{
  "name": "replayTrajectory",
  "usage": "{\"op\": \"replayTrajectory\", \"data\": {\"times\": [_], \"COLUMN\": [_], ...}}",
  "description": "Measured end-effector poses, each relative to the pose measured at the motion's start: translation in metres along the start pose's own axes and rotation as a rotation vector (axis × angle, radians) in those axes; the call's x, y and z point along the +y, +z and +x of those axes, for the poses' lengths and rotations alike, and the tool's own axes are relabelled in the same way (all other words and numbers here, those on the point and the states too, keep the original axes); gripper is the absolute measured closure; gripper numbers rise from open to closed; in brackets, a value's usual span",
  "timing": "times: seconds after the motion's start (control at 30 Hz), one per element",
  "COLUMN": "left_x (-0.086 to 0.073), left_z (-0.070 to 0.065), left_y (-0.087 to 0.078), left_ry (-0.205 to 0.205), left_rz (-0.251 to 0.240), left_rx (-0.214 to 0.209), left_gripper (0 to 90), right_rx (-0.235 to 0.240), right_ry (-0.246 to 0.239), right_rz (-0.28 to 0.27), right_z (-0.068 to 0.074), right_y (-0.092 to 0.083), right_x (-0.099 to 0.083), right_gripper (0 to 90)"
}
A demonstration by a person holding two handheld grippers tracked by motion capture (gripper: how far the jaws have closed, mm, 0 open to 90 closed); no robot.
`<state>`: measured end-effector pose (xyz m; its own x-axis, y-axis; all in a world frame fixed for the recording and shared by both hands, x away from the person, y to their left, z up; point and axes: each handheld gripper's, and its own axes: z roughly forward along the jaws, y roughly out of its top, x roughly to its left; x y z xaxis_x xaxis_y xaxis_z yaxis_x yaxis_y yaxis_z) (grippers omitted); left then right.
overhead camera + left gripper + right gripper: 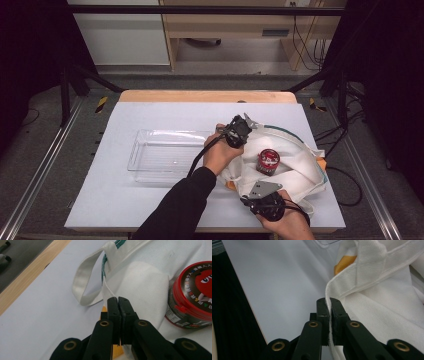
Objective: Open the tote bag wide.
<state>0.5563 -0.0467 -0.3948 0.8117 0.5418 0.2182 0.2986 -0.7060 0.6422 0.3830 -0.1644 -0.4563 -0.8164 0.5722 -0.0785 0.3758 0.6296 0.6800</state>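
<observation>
Two grippers pinch the rim of one white tote bag (292, 160), which lies on the right part of the white table (125, 200). Off to the left of the left gripper (243, 129), bare tabletop runs out to the table's left edge, broken only by a clear plastic tray (150, 155) — nothing is visible inside it. This gripper's jaws are clamped tight on the bag's hem, with a handle loop (82, 287) just beyond the tips. Right of those tips stands a red-lidded jar (191, 296), upright on the bag's cloth, lid facing up. The right gripper (251, 200), near the table's front edge, is closed on the bag's near hem (328, 293) — free table lies left of it. The bag's mouth stretches between both grips, and something orange (344, 263) shows beneath its cloth.
</observation>
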Motion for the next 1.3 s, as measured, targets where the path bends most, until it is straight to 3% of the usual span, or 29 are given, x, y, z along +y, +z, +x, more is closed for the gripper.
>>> {"op": "replayTrajectory", "data": {"times": [0.17, 0.33, 0.37, 0.57, 0.73, 0.9, 0.93, 0.97, 1.0, 1.1, 1.3], "left_x": [-0.002, -0.006, -0.008, -0.015, -0.020, -0.030, -0.037, -0.037, -0.040, -0.050, -0.057], "left_z": [-0.002, -0.002, -0.002, -0.003, -0.008, -0.017, -0.023, -0.023, -0.026, -0.039, -0.059], "left_y": [0.001, -0.004, -0.006, -0.032, -0.065, -0.081, -0.086, -0.086, -0.087, -0.089, -0.086], "left_ry": [0.001, -0.005, -0.010, -0.015, 0.000, 0.020, 0.026, 0.026, 0.024, 0.036, 0.042], "left_rz": [0.002, -0.025, -0.041, -0.107, -0.158, -0.165, -0.172, -0.172, -0.176, -0.179, -0.190], "left_rx": [0.002, 0.019, 0.025, 0.047, 0.049, 0.040, 0.023, 0.023, 0.016, -0.010, -0.056], "left_gripper": [88.0, 75.7, 68.3, 54.5, 50.8, 48.1, 47.9, 47.5, 46.6, 45.2, 44.5], "right_rx": [-0.003, 0.005, -0.001, -0.039, -0.090, -0.126, -0.165, -0.165, -0.199, -0.243, -0.333], "right_ry": [0.001, 0.022, 0.023, 0.034, 0.049, 0.051, 0.055, 0.055, 0.073, 0.103, 0.139], "right_rz": [-0.001, -0.020, -0.030, -0.066, -0.117, -0.156, -0.150, -0.150, -0.148, -0.165, -0.132], "right_z": [0.000, 0.000, 0.001, -0.001, -0.009, -0.019, -0.028, -0.028, -0.039, -0.057, -0.093], "right_y": [0.000, -0.006, -0.011, -0.030, -0.058, -0.075, -0.081, -0.081, -0.088, -0.099, -0.107], "right_x": [0.000, 0.000, 0.001, 0.002, 0.006, 0.008, 0.009, 0.009, 0.009, 0.009, 0.006], "right_gripper": [85.7, 74.1, 67.3, 56.5, 51.3, 50.2, 48.3, 48.3, 47.1, 46.6, 46.7]}}
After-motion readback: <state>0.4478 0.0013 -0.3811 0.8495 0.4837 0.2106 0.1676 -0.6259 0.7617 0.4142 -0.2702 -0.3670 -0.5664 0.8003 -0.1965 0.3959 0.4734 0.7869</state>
